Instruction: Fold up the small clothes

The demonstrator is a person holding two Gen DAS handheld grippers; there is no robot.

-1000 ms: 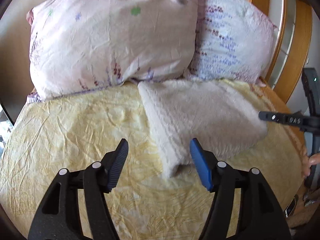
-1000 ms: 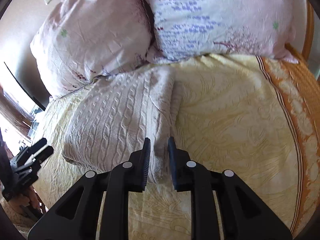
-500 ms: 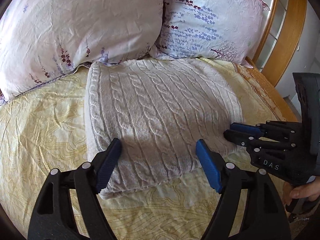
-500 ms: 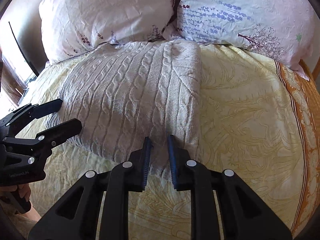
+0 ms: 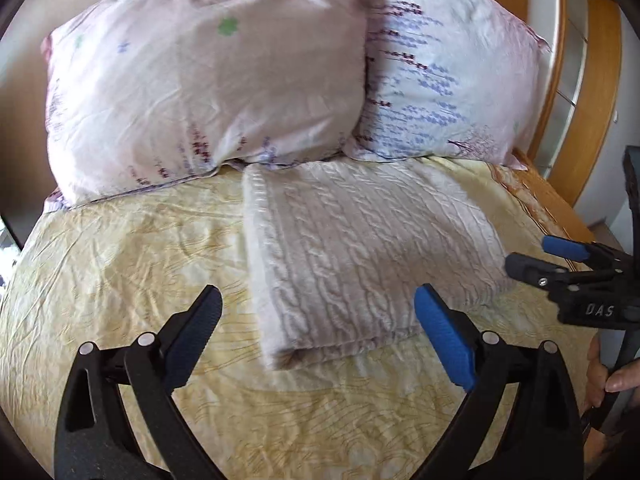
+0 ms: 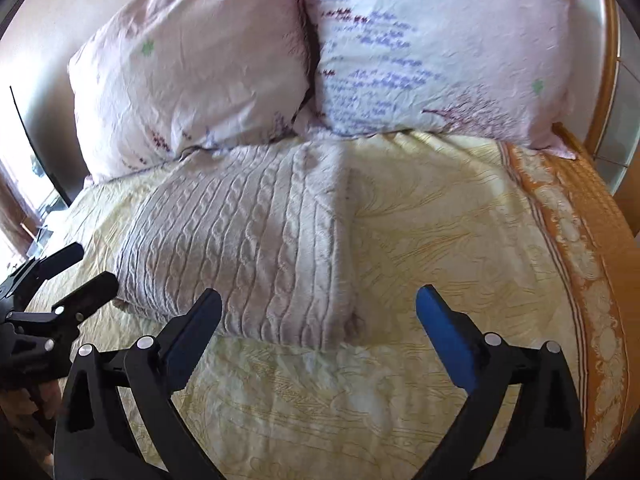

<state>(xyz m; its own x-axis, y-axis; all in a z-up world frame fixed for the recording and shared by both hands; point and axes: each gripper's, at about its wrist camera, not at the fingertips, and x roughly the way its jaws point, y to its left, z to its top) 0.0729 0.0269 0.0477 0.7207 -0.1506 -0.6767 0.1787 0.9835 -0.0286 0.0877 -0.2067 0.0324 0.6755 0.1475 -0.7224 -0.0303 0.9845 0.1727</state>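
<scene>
- between the left tongs (image 5: 316,312) sits only air: jaws spread wide, having just been opening, nothing held.
- right tongs (image 6: 318,316) likewise gape wide, just opened, with the sweater's near corner lying below and apart from the pads.
- the sweater (image 5: 360,256), white cable knit, lies folded flat on the yellow bedspread (image 5: 120,264), its far edge touching the pillows (image 5: 200,80).
- the step looks like release after a fold; to do it well, draw both tongs back clear of the knit so no pad snags a loop, then check the edges line up.
- count: two tongs, one sweater, two pillows, one bedspread, one wooden headboard (image 5: 588,80).
</scene>
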